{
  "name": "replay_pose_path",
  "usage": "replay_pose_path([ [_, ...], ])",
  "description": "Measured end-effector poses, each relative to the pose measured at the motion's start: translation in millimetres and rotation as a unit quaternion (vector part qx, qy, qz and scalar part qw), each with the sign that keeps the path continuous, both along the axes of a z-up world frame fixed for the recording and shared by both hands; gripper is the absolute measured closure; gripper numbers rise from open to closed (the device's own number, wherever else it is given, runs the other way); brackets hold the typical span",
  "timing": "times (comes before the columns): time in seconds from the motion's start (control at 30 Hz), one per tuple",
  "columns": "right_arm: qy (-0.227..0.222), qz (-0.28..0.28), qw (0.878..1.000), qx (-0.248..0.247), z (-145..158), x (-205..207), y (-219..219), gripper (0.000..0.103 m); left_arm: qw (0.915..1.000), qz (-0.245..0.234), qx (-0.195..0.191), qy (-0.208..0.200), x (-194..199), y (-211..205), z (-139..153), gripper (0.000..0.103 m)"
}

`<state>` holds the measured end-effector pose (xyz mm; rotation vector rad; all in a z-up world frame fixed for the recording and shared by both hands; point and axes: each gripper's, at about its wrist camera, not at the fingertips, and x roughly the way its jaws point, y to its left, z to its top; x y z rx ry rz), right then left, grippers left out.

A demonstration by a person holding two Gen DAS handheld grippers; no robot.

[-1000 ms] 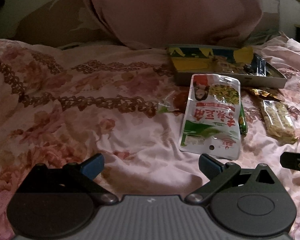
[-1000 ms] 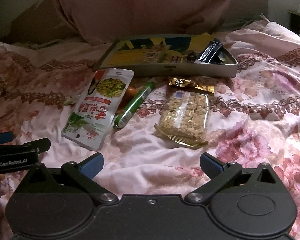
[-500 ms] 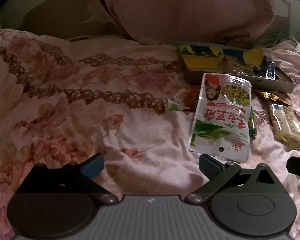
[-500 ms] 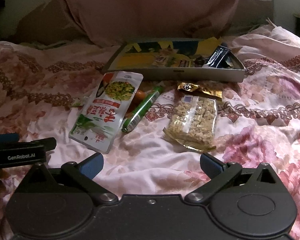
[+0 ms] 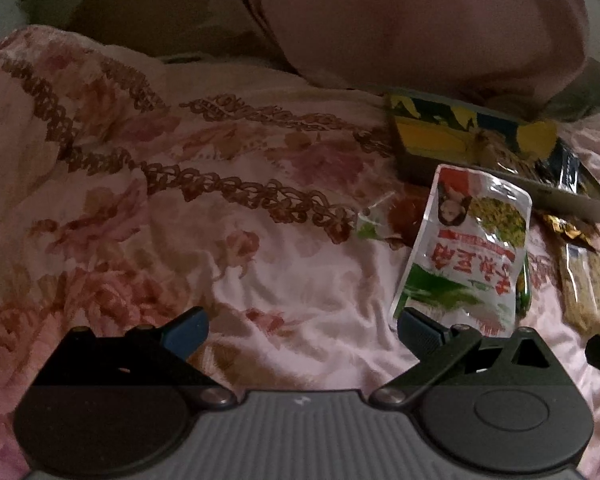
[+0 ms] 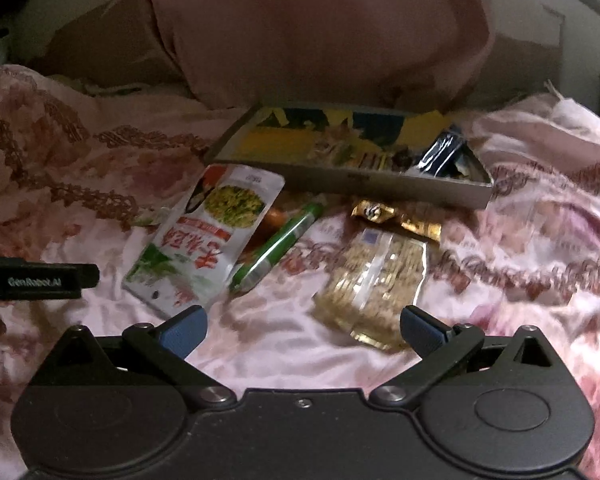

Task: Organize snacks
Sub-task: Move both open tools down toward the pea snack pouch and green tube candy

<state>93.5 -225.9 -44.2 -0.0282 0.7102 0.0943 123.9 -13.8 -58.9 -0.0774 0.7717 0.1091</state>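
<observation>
- A shallow open box [image 6: 352, 184] with a yellow and blue printed inside lies on a pink floral bedspread [image 6: 540, 240], in front of a large pink pillow [image 6: 320, 28].
- Inside the box, at its right end, lies a dark blue packet [image 6: 440, 154]. A few other small items sit beside it, too blurred to name.
- Still outside, in front of the box: a white and green pouch [image 6: 204, 240] to the front left, a green stick-shaped snack [image 6: 278, 246] just beside the pouch, a gold wrapper [image 6: 396, 220] close to the box's front wall, and a clear-wrapped grain bar [image 6: 376, 284] in front of that.
- The right gripper [image 6: 302, 330] hovers in front of the grain bar, jaws spread wide, empty.
- The left gripper [image 5: 302, 330] is also wide and empty, near the pouch's lower edge.
- Judging by this, the sorting has barely started; at least four snacks remain.
</observation>
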Motion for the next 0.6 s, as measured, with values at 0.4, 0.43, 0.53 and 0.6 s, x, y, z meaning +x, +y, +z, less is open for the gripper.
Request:
replay_pose_path([
  [0.4, -0.002, 0.029, 1.0, 0.0, -8.2, 34.0, -5.5, 0.001, 0.9999, 0.012, 0.001, -0.002, 18.1, -9.5, 4.0, 0.0],
  [0.43, 0.0, 0.029, 1.0, -0.001, -9.3, 36.7, -6.5, 0.001, 0.9999, 0.012, 0.002, -0.003, 19.9, -10.8, 4.2, 0.0],
  [0.53, 0.003, 0.025, 1.0, -0.002, -9.8, 42.5, -9.6, 0.001, 0.9999, 0.013, 0.003, 0.0, 25.5, -14.3, 4.2, 0.0],
  [0.6, -0.002, 0.028, 1.0, -0.001, -7.9, 44.8, -11.1, 0.001, 0.9999, 0.014, 0.003, 0.0, 28.6, -17.4, 5.0, 0.0],
])
